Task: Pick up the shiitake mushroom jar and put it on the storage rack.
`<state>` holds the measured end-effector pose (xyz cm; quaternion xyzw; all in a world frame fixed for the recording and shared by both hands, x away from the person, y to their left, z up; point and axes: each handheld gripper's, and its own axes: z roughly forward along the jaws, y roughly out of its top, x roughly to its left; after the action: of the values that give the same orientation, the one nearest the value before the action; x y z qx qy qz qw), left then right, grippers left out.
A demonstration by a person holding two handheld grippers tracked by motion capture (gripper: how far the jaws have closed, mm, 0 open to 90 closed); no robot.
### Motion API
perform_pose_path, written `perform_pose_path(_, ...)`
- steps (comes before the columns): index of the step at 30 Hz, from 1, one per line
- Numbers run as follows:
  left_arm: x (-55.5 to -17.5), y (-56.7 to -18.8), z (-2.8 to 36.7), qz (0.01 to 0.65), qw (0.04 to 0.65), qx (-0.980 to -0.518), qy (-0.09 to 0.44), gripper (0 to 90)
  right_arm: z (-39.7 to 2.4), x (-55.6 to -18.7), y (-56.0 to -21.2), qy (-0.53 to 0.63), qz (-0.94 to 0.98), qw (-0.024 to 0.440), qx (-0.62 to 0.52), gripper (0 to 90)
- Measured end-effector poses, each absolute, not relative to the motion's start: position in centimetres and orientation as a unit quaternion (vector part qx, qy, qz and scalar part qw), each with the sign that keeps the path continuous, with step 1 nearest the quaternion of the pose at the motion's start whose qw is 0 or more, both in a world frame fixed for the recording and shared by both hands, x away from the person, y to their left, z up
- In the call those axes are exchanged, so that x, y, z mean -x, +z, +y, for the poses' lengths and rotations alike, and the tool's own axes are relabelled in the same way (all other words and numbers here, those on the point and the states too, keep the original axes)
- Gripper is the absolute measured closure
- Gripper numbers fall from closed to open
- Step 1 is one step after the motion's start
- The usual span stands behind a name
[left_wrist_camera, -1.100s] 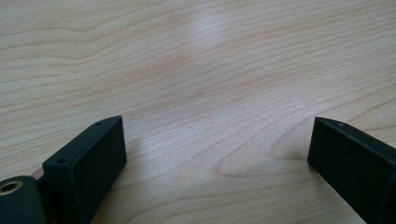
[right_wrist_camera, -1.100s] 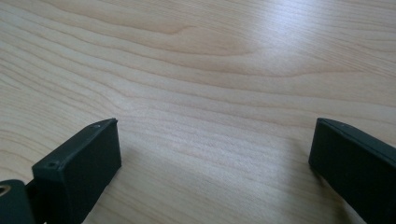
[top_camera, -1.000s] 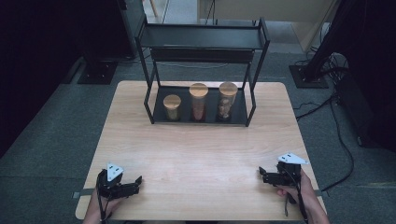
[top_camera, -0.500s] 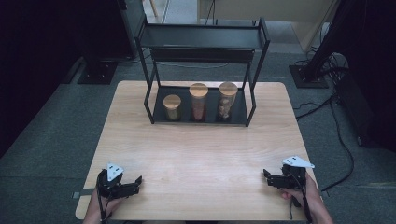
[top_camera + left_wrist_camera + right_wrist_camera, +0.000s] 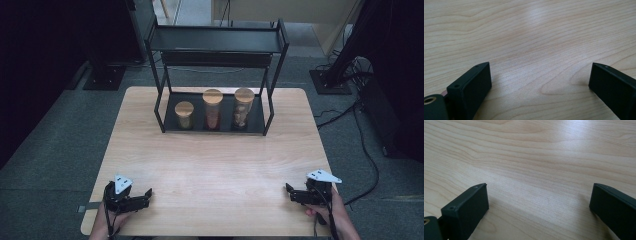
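Note:
Three jars with wooden lids stand in a row on the bottom shelf of a black wire rack [image 5: 272,75] at the table's far side: a short one [image 5: 184,115], a taller one [image 5: 212,108] and another tall one [image 5: 244,107]. My left gripper [image 5: 148,196] rests low at the front left of the wooden table [image 5: 215,160], open, with bare wood between its jaws. My right gripper [image 5: 288,192] sits at the front right, also open and holding nothing. In each gripper view the two black jaws stand wide apart over plain wood: left gripper [image 5: 540,82], right gripper [image 5: 539,203].
The rack's top shelf [image 5: 215,40] holds nothing that I can see. Dark floor, cables [image 5: 365,145] and stand bases [image 5: 327,82] surround the table. Hands hold both grippers at the table's near edge.
The right gripper has drifted slightly toward the near edge and a little to the right. The left gripper has stayed put.

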<state>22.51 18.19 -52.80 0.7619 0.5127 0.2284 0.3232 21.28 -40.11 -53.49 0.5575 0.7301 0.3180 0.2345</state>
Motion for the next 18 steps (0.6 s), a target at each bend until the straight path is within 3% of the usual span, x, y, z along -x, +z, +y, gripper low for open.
perform_pose_path(18, -22.5, -52.8, 18.1, 0.513, 0.322, -0.762, 0.229, 4.6, -41.7, -20.0, -53.5, 0.317, 0.720, 0.237, -0.570, 1.6)
